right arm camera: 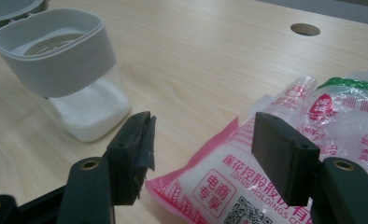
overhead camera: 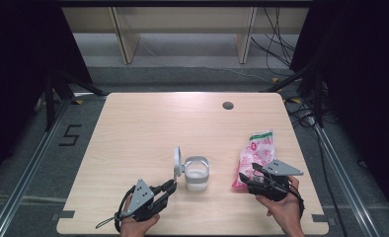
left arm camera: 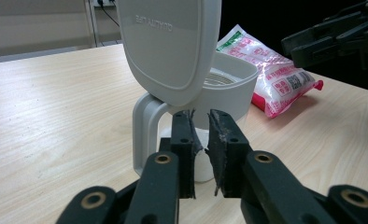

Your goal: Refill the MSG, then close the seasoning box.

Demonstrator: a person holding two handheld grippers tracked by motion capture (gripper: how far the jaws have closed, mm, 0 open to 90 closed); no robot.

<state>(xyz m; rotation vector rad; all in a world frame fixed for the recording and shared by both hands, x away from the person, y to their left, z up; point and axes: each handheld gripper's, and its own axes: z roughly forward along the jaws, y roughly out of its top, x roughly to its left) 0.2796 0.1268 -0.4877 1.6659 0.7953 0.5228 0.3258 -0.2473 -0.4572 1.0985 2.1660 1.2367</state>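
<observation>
Nearest me, my left hand-held gripper (overhead camera: 169, 187) sits at the near left of the worktop (overhead camera: 133, 128), its jaws drawn in to a narrow slit right at the base of the white jar (overhead camera: 197, 174); in the left gripper view the pads (left arm camera: 184, 140) sit just in front of the jar's handle and under its flipped-up lid (left arm camera: 168, 46), and I cannot tell for sure whether they pinch anything or merely stand close together, though nothing clearly lies between them. I judge this hand is there to steady the jar. To the right, my right hand-held gripper (overhead camera: 248, 177) is released, jaws spread wide over the near end of the pink-and-white bag (overhead camera: 254, 158), with the bag's corner lying between the pads (right arm camera: 278, 154) but not yet pressed. The jar stands open near the middle of the worktop, a layer of white grains in its clear bottom, with the bag well to its right. So the step in hand looks like taking up the bag to refill the jar. The next move calls for closing the right jaws firmly on the bag's near edge, then lifting without letting the slack plastic slip. Farther off, a round hole (overhead camera: 227, 105) marks the far side of the worktop.
</observation>
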